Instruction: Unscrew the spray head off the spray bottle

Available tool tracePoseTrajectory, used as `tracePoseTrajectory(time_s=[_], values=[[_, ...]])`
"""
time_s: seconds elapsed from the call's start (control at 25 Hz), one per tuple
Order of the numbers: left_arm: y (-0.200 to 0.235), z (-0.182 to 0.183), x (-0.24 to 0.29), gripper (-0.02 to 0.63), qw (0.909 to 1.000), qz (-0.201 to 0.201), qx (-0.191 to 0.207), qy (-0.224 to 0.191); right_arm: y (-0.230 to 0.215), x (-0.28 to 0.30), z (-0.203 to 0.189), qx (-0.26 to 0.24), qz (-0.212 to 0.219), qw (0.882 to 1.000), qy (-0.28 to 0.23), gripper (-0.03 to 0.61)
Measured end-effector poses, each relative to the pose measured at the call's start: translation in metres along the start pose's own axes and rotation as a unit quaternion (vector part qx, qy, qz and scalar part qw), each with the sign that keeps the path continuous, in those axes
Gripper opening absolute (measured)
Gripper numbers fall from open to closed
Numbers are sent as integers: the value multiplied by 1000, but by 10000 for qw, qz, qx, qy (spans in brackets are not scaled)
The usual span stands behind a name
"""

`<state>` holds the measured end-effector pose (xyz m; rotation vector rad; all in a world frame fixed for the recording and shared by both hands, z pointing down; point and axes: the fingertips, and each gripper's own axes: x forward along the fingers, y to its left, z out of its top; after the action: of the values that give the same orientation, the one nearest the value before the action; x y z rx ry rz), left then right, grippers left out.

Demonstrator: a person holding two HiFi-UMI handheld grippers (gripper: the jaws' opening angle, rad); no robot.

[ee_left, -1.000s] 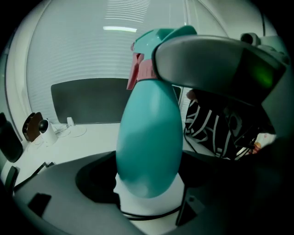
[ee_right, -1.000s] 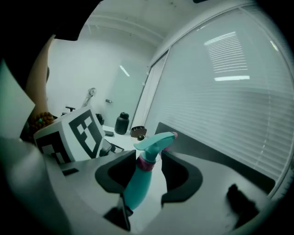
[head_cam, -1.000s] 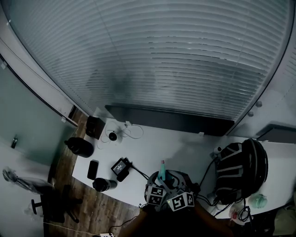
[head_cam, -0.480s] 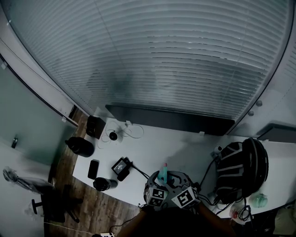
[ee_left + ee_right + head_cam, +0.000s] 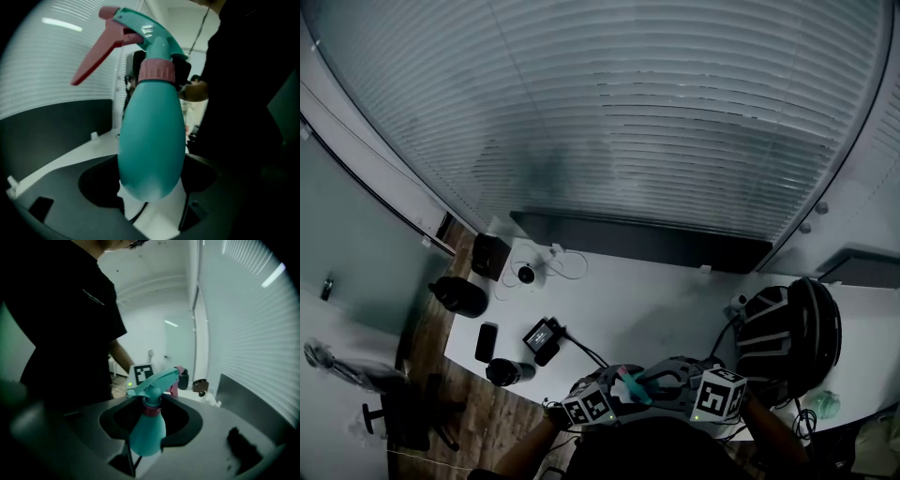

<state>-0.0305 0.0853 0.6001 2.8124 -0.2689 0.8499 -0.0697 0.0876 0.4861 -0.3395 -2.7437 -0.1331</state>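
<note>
1. The left gripper's [image 5: 151, 185] jaws stood fairly wide, clamped on the teal body of the spray bottle [image 5: 152, 136], with the bottle's base nearest that gripper's camera.
2. The right gripper's [image 5: 151, 408] jaws had just been closing with the pink collar [image 5: 152, 409] between them, and they looked pressed against it.
3. The spray head [image 5: 150, 35] sat fully on the neck with no gap showing. Unscrewing seemed not to have begun, so all the turning remained.
4. Both grippers held the bottle in the air over the near edge of the white desk [image 5: 656, 300].
</note>
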Motion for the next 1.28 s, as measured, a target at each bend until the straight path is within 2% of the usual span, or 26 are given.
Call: tracePoseTrajectory(time_s=[0.08, 0.12, 0.2, 0.24, 0.32, 0.4, 0.48, 0.6, 0.68, 0.76, 0.84, 0.88, 0.96, 1.08, 1.2, 1.28], values=[[-23, -1, -2, 385, 9964, -779, 314, 131, 16, -1, 5, -155, 482, 9987, -8, 127], [-29, -2, -3, 385, 9943, -992, 381, 127, 20, 0, 7, -145, 567, 9983, -59, 127], [-26, 0, -4, 385, 9948, -970, 324, -17, 15, 3, 8, -62, 397, 9990, -213, 129], [-18, 2, -3, 385, 9967, -769, 194, -139, 8, 2, 8, -18, 156, 9995, -287, 129], [9, 4, -4, 385, 9991, -80, -199, -371, -12, -3, 6, 124, -484, 9979, -419, 129], [42, 0, -6, 385, 9931, 835, -670, -483, -33, -10, 0, 460, -1154, 9910, -508, 134], [72, -9, -11, 385, 9760, 1786, -1162, -454, -49, -13, -12, 737, -1867, 9788, -410, 180], [98, -21, -15, 385, 9435, 2962, -1473, -167, -63, -6, -25, 481, -2933, 9548, -7, 189], [101, -21, -11, 385, 9302, 3381, -1430, 0, -68, 2, -28, 476, -3408, 9388, 172, 189], [101, -20, -8, 385, 9192, 3651, -1474, 78, -75, 4, -32, 742, -3784, 9224, 200, 187], [103, -25, -6, 385, 9086, 3852, -1606, 156, -78, 2, -38, 1058, -4027, 9090, 187, 187], [103, -26, -6, 385, 9062, 3891, -1642, 200, -79, 2, -40, 1177, -4089, 9048, 159, 186], [103, -26, -6, 385, 9079, 3844, -1657, 247, -79, 2, -39, 1280, -4065, 9046, 70, 172], [98, -24, -4, 385, 9206, 3571, -1569, 173, -72, 6, -37, 1198, -3729, 9201, 12, 140], [81, -16, -2, 385, 9486, 2954, -1132, 48, -60, 7, -28, 894, -2930, 9519, -33, 135], [64, -10, -4, 385, 9699, 2336, -677, 97, -46, 5, -16, 616, -2243, 9725, -46, 133]])
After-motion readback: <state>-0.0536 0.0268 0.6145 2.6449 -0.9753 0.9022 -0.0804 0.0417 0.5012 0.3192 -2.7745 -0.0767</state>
